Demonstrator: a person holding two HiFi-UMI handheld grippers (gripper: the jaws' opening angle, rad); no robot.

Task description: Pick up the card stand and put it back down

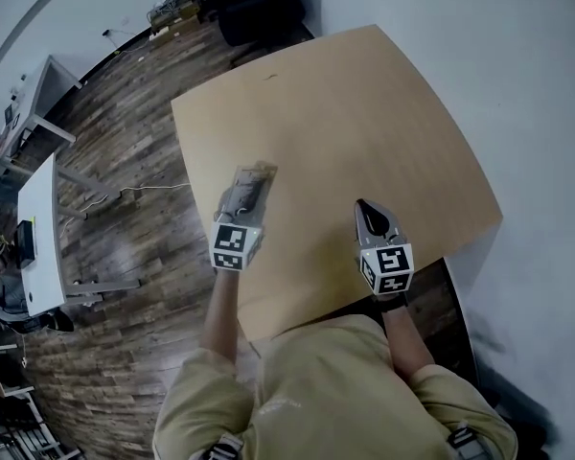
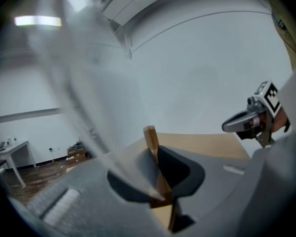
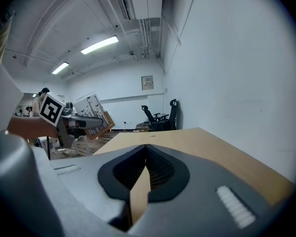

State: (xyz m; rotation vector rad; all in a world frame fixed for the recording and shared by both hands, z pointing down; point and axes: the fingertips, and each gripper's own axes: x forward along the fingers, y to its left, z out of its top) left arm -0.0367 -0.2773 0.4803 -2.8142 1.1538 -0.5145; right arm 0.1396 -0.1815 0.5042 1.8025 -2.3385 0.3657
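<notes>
Left gripper (image 2: 156, 159) clamped on the stand (image 2: 150, 136), jaws only slightly apart; right gripper (image 3: 146, 149) fully closed, empty, apart from it.

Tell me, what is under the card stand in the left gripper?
Only the tan table shows under the card stand, which the left gripper clamps by its wooden base. The stand and gripper cover the spot beneath, so any gap is hidden.

Card stand (image 2: 150, 138): wooden base strip carrying a clear panel. It sits tilted, clamped between the jaws of the left hand-held gripper (image 2: 159, 180), over the left edge of the bench (image 1: 364, 113).
</notes>
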